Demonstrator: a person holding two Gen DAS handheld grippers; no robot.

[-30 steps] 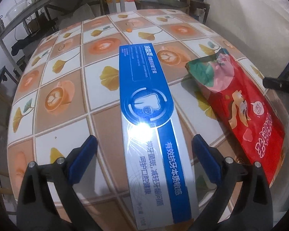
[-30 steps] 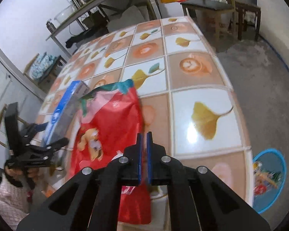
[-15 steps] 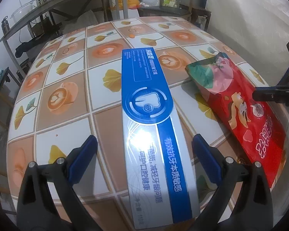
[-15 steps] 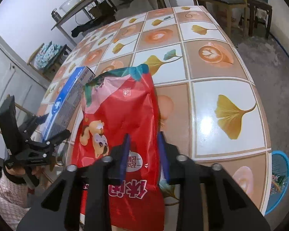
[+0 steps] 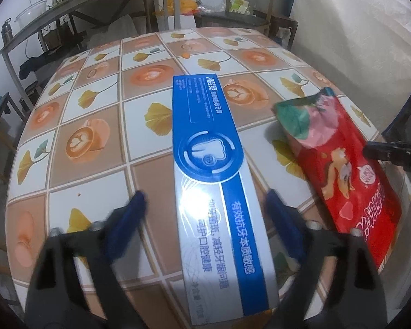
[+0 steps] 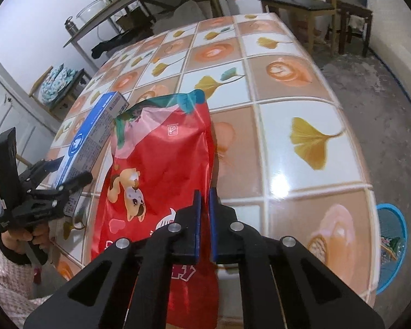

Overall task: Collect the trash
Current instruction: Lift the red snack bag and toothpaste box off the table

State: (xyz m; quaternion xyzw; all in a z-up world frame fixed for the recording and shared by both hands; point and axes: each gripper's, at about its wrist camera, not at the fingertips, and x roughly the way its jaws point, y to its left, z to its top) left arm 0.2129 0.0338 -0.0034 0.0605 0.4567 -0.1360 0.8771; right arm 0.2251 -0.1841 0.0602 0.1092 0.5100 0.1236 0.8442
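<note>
Two claws are seen: the right claw (image 6: 202, 192) is clenched on the red snack bag's (image 6: 161, 159) edge, having reopened briefly; the left claw (image 5: 205, 205), closing, straddles the blue toothpaste box (image 5: 208, 148) on the counter (image 5: 101, 115); Chinese lettering is printed on both.

My surface (image 5: 101, 181) is tiled orange, tan & white w/ yellow ginkgo leaves and latte cups. Box (image 5: 211, 170): blue & silver-white. Snack bag (image 6: 161, 161): red, green top (cartoon squirrel). Bin (image 6: 391, 246): light blue.
</note>
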